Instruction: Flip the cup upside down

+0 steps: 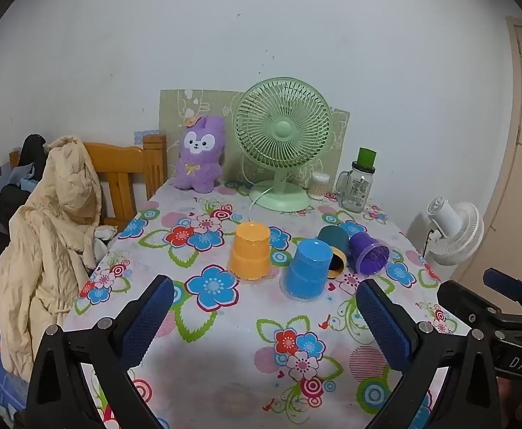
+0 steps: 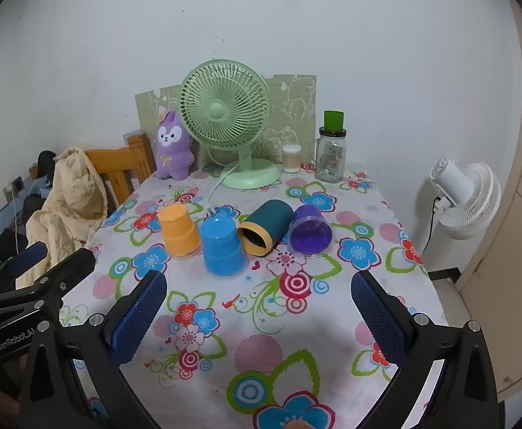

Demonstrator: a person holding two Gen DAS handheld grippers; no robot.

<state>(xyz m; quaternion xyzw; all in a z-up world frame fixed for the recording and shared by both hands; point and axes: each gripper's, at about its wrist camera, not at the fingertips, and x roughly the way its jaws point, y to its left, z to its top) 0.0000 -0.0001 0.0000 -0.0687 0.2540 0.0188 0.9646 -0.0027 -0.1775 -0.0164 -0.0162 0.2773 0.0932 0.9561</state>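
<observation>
Four cups sit mid-table on the floral cloth. An orange cup (image 1: 250,255) (image 2: 179,230) and a blue cup (image 1: 308,268) (image 2: 222,246) stand upside down. A teal cup with a yellow rim (image 1: 333,250) (image 2: 266,227) and a purple cup (image 1: 369,252) (image 2: 310,228) lie on their sides, mouths toward me. My left gripper (image 1: 264,318) is open and empty, short of the cups. My right gripper (image 2: 259,307) is open and empty, also short of them. Each gripper shows at the edge of the other's view.
A green desk fan (image 1: 282,143), purple plush toy (image 1: 198,153), cotton-swab jar (image 1: 319,186) and glass jar with green lid (image 1: 357,186) stand along the back. A wooden chair with a beige coat (image 1: 57,232) is left; a white fan (image 2: 464,196) stands right of the table.
</observation>
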